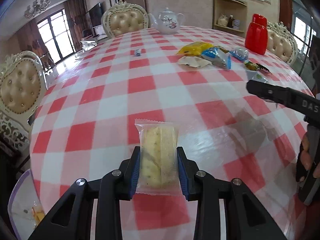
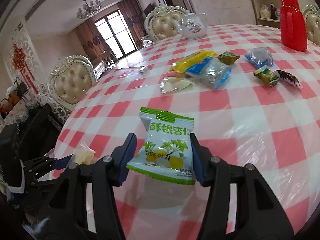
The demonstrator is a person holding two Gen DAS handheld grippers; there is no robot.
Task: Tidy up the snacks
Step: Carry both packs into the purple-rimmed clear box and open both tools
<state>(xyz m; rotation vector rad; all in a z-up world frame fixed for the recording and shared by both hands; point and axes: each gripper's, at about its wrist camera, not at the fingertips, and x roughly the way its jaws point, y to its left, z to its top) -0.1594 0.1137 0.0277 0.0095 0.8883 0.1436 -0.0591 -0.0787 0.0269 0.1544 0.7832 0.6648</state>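
From the left wrist camera, the left gripper is clenched on a clear-wrapped biscuit pack, its blue pads pressing both sides of the wrapper, which stands upright above the red-and-white checked tablecloth. Farther across the table lies a loose cluster of snacks — a yellow packet, a blue-and-silver packet and a pale wrapper touching one another, with a second blue packet just beside them and small wrapped sweets nearer the edge. A white floral teapot and a red flask stand at the far side, and a small blue-and-white item lies apart on its own. The other gripper's black finger reaches in from the right, with a hand below it. A clear plastic container shows at the lower left edge. From the right wrist camera, the right gripper is grasping a green-and-white snack packet printed with ginkgo leaves, held tilted above the cloth between the two blue pads. At the lower left the left gripper's finger tips show with the biscuit pack between them. The snack cluster lies beyond, well apart from the held packet — the green sweet and a dark wrapped sweet sit side by side at the right.
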